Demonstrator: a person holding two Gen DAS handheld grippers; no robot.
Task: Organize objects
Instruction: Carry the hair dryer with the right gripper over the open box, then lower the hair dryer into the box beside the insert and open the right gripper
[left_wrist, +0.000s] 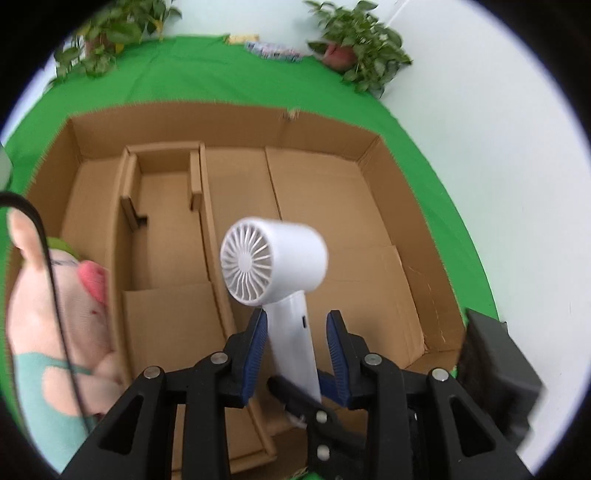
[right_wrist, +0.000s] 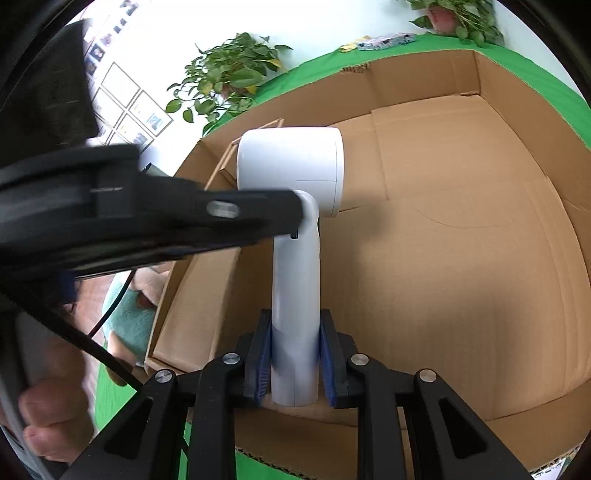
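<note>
A white hand-held fan (left_wrist: 275, 269) with a round grille head and a straight handle is held above an open cardboard box (left_wrist: 369, 206). My right gripper (right_wrist: 295, 363) is shut on the lower handle of the fan (right_wrist: 295, 258). My left gripper (left_wrist: 297, 332) is open, its blue pads (left_wrist: 258, 343) on either side of the upper handle, with a gap on the right side. In the right wrist view the left gripper's finger (right_wrist: 221, 210) reaches in from the left beside the fan's neck.
The box (right_wrist: 461, 240) has cardboard dividers (left_wrist: 207, 229) on its left side and stands on a green cloth (left_wrist: 184, 74). A pink plush toy in teal clothes (left_wrist: 59, 325) lies left of the box. Potted plants (left_wrist: 362, 51) stand at the back.
</note>
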